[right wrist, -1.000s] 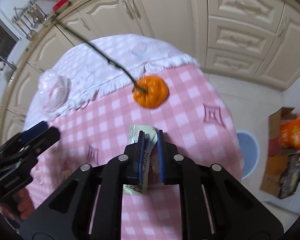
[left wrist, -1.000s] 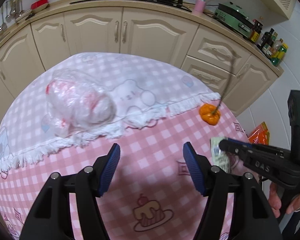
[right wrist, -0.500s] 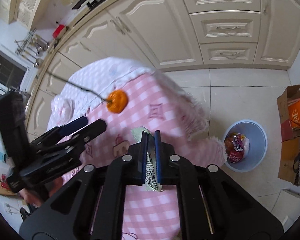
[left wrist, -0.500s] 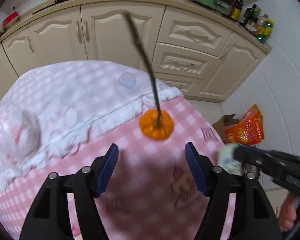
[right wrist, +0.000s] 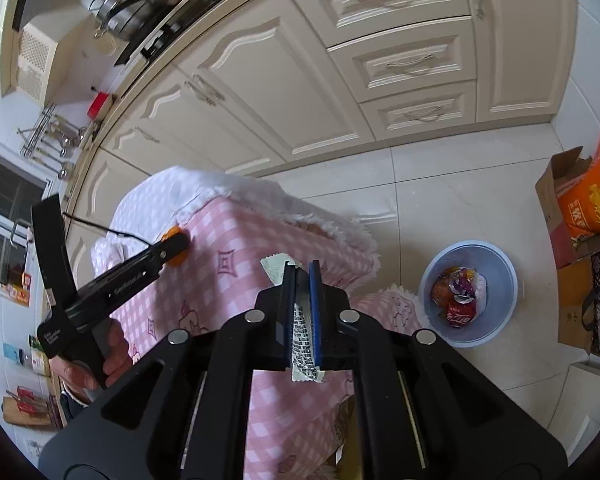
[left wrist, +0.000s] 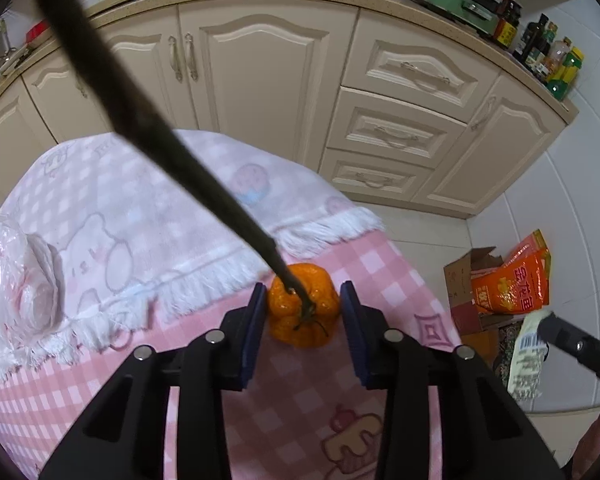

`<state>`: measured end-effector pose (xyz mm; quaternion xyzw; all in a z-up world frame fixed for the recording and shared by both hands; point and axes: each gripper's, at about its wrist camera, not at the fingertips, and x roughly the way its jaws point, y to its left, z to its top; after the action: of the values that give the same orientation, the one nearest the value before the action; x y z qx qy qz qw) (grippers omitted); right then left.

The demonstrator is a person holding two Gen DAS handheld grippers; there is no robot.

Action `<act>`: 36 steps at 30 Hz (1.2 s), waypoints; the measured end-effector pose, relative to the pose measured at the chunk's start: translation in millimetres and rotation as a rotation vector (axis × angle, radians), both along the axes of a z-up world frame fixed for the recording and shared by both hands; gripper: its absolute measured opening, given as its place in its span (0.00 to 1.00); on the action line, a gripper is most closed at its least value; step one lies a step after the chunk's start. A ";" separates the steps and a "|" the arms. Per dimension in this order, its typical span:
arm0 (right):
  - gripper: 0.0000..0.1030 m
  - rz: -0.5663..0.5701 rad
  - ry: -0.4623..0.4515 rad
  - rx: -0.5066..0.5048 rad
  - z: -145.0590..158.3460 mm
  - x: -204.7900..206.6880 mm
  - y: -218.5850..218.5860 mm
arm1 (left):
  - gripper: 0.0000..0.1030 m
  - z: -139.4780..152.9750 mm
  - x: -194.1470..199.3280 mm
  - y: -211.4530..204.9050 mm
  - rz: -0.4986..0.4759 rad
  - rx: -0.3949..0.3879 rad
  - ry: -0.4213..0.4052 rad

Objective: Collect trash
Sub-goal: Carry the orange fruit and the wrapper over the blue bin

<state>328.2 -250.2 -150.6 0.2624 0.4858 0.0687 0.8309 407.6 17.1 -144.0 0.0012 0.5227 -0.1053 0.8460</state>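
An orange pumpkin-shaped fruit with a long dark stem sits on the pink checked tablecloth. My left gripper is open with its pads on either side of the fruit, not clamped; it also shows in the right wrist view. My right gripper is shut on a pale printed wrapper, held beyond the table's edge; the wrapper also shows in the left wrist view. A blue trash bin with cans and wrappers stands on the floor, ahead and to the right.
A crumpled clear plastic bag lies on the white fringed cloth at the left. A cardboard box and orange bag stand by the wall. Cream cabinets line the far side.
My left gripper has moved forward and right until the orange fruit sits between its pads. My right gripper has carried the wrapper off the table toward the bin.
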 end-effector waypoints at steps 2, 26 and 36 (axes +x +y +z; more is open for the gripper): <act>0.07 -0.015 0.000 0.002 -0.8 -1.9 -9.8 | 0.35 0.5 -5.3 -12.2 -0.029 -0.001 0.002; 0.07 -0.238 0.079 0.021 -47.1 -47.7 -146.7 | 0.33 -26.5 -48.6 -215.0 -0.394 0.031 0.079; 0.11 -0.222 0.148 0.056 -78.1 -33.8 -167.7 | 0.33 -56.5 -48.5 -260.8 -0.448 0.083 0.146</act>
<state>294.4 -417.9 -228.7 0.3422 0.5116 -0.0296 0.7876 359.0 -243.6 -200.4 0.1441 0.5728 -0.2688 0.7608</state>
